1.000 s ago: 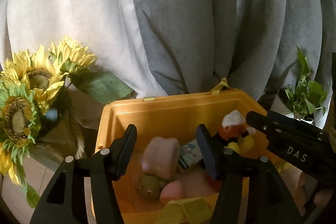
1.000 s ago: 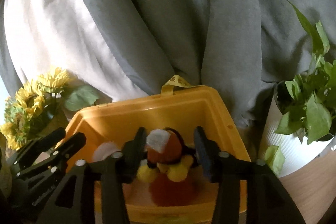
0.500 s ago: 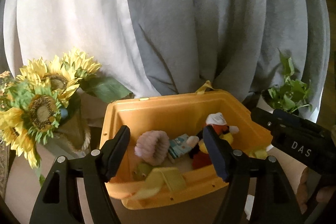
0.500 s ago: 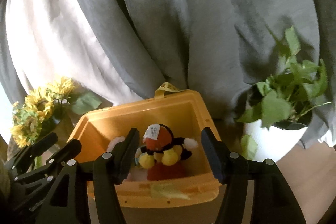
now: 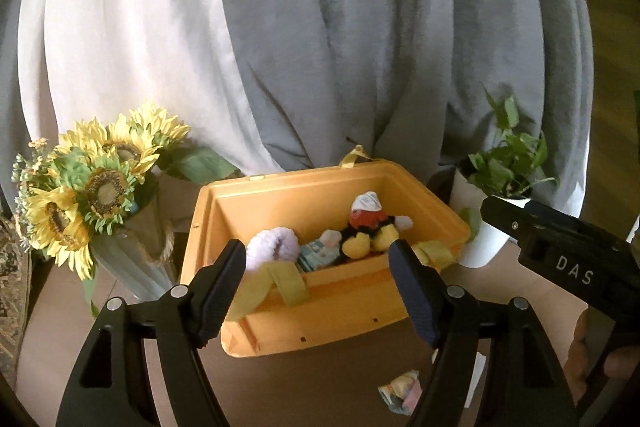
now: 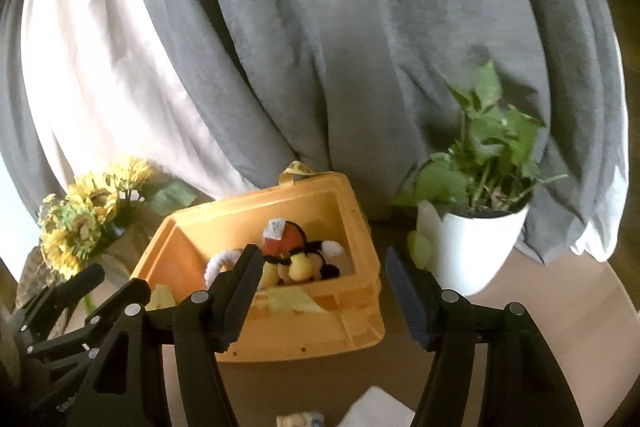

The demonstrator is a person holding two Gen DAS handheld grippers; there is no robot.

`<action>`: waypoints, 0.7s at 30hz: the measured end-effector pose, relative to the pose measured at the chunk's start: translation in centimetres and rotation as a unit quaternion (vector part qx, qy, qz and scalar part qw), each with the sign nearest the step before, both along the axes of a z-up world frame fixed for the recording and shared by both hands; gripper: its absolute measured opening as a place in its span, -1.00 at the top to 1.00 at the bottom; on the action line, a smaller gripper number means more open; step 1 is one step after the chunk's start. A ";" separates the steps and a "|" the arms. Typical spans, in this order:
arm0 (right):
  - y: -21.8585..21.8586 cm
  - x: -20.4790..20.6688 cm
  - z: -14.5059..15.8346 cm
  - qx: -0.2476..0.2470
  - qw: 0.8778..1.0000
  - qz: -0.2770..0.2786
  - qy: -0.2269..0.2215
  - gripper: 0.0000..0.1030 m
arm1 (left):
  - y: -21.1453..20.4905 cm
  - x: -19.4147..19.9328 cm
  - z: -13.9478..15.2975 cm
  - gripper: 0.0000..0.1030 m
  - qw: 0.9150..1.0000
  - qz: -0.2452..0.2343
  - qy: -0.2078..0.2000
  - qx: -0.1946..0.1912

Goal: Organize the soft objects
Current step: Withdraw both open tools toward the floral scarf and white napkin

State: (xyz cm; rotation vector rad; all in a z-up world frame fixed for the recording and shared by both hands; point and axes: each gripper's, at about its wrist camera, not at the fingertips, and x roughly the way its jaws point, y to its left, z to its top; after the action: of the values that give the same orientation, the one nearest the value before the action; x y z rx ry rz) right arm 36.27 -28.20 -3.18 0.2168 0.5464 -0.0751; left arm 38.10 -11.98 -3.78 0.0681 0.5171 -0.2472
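Observation:
An orange plastic bin point(image 5: 320, 323) stands on the brown table; it also shows in the right wrist view point(image 6: 320, 331). Inside lie a red, black and yellow plush toy point(image 5: 366, 227) point(image 6: 294, 255), a pale lilac fluffy ring point(image 5: 272, 247) and a small light-blue soft toy point(image 5: 320, 253). A yellow strap point(image 5: 280, 281) hangs over the near rim. My left gripper point(image 5: 318, 293) is open and empty, in front of the bin. My right gripper point(image 6: 320, 291) is open and empty, also short of the bin.
A vase of sunflowers point(image 5: 100, 195) stands left of the bin. A white pot with a green plant point(image 6: 476, 243) stands right of it. Grey and white curtains hang behind. A small crumpled pastel item point(image 5: 400, 391) and white paper point(image 6: 376, 409) lie on the near table.
Both grippers have pulled back and up from the bin, which looks smaller. The right gripper's jaws have widened, leaving the plush toy in the bin.

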 end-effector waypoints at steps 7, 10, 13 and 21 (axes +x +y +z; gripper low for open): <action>-1.0 -2.9 -0.5 0.007 1.000 -0.006 0.006 -0.27 | -0.8 -2.3 -0.4 -0.43 1.000 -0.010 0.006 -0.001; -1.3 -3.9 -0.6 0.007 1.000 -0.007 0.010 -0.27 | -1.1 -3.1 -0.9 -0.43 1.000 -0.013 0.012 -0.002; -1.6 -4.8 -0.9 0.008 1.000 -0.007 0.015 -0.27 | -1.3 -3.9 -1.5 -0.43 1.000 -0.016 0.019 0.000; -2.0 -6.6 -2.5 0.008 0.999 -0.006 0.034 -0.27 | -1.9 -5.1 -3.6 -0.43 0.999 -0.031 0.043 0.006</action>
State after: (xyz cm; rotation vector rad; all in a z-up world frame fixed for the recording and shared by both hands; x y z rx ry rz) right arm 29.69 -30.19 -5.69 0.2328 0.6141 -0.0903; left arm 32.95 -13.89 -7.34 0.0857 0.6034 -0.3084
